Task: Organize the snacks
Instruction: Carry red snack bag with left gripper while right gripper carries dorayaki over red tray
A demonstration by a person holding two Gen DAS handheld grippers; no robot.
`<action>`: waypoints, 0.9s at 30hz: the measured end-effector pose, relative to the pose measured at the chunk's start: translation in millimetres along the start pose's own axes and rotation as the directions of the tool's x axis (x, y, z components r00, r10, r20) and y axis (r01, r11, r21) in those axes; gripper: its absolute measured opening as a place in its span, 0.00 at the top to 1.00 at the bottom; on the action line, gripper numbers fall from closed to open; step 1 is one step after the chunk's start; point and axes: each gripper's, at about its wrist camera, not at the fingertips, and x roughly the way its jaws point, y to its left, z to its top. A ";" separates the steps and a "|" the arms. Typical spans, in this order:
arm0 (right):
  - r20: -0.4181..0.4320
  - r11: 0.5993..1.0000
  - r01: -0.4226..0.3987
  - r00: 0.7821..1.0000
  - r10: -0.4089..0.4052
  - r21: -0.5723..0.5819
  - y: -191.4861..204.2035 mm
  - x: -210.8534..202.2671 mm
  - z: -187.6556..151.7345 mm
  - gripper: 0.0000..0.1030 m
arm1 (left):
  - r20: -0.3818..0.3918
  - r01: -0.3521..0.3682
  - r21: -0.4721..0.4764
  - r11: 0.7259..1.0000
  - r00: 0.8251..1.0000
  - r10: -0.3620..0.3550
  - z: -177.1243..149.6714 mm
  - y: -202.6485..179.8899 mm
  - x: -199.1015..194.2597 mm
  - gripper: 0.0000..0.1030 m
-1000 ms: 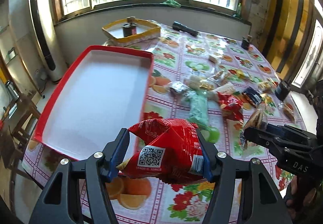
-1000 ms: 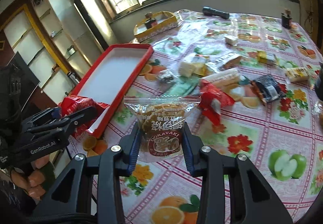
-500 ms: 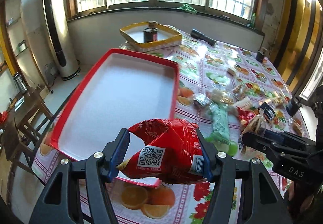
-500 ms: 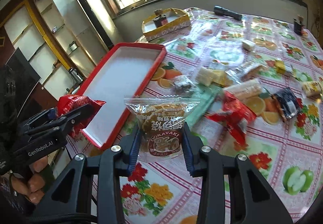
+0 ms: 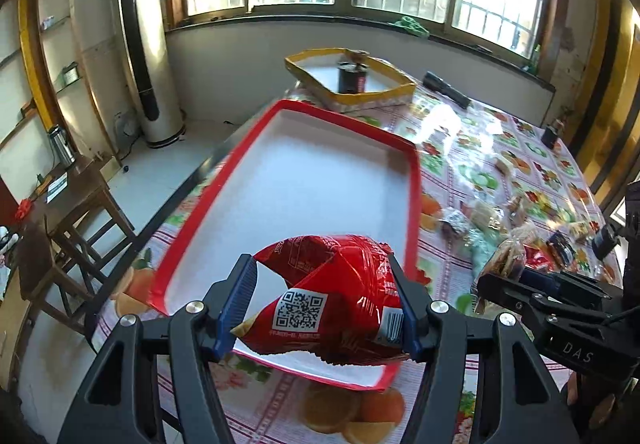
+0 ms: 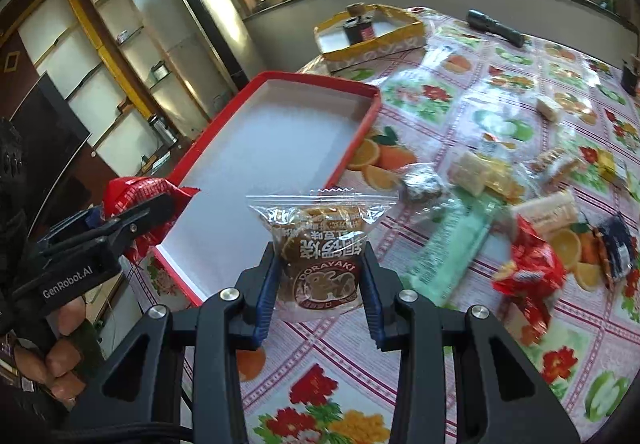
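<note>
The left gripper [image 5: 322, 308] has its fingers [image 5: 236, 304] pinching a puffy red snack bag [image 5: 324, 296], one pad on each side, and the bag hangs clear of any surface. Directly beneath and ahead of it lies the red tray [image 5: 414, 195], a long shallow box with a white floor and nothing in it. The bag hangs above the tray's near end, close to the near right corner, so the left hand is the nearer of the two to a drop. The tray's long axis runs away from the fingers toward the window, which leaves plenty of bare floor farther in.

To the right, the right gripper [image 6: 320, 280] has its fingers [image 6: 266, 284] pressed on a clear packet holding a brown dorayaki cake [image 6: 322, 256], the sealed top edge standing up above the pads. In the right wrist view this packet hangs over the flowered worktop [image 6: 460, 344], beside the tray's long right-hand wall rather than above its floor; the tray lies to the left of these fingers. My judgement is that the right hand must carry its packet leftward across that wall before letting go, while the left can let go almost where it is.

Farther right, loose snacks [image 6: 528, 268] lie scattered on the worktop, well apart from the tray.
</note>
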 end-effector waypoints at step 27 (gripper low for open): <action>-0.128 0.993 -0.079 0.989 0.068 -0.085 48.3 104.2 32.1 0.63 | -0.113 -0.092 -0.035 0.995 0.990 0.088 -14.6 46.0 55.3 0.38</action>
